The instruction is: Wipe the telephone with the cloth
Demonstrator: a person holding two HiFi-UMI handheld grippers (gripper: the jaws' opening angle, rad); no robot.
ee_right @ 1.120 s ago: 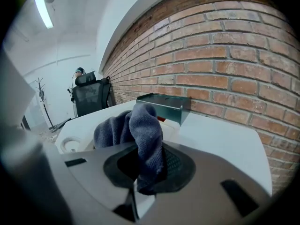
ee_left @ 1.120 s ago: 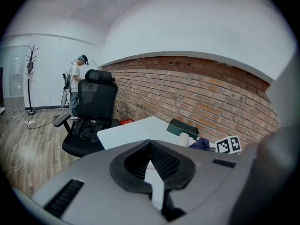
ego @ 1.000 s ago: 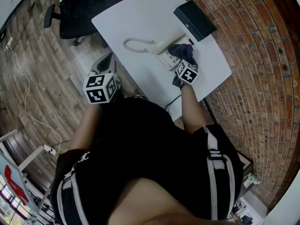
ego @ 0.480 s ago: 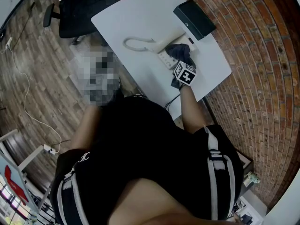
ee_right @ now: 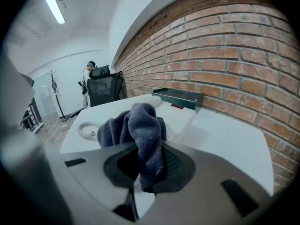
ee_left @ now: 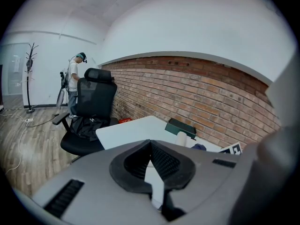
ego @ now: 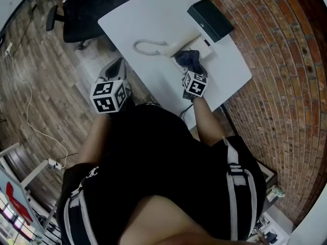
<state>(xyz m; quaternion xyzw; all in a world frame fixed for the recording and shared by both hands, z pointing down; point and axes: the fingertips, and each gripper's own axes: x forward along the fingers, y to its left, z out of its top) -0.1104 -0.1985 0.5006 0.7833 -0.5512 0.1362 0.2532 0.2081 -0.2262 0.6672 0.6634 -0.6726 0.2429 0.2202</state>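
Tongs of the left gripper (ee_left: 151, 145) are pressed together with nothing between them. They hang off the tabletop (ego: 148, 19), beside its long left edge and above the wooden floor (ego: 36, 86), well apart from the work. Closest of all to the camera in the head view is the person's dark-clad torso, with both arms reaching out from it.

Further out, the right gripper (ee_right: 147, 172) reaches in over the tabletop's near corner. Its tongs pinch a bunched dark blue cloth (ee_right: 138, 125), and the fabric bulges up and forward out of them. The cloth rests on the near end of the white telephone (ego: 180, 48), which sits near the middle of the tabletop. The curved handset (ego: 148, 48) lies on the surface to the telephone's left.

Beyond the telephone, a dark green box (ego: 210, 19) lies just behind it, along the tabletop edge nearest the brick wall (ego: 286, 86). Past the far left corner stands a black office chair (ego: 84, 14).
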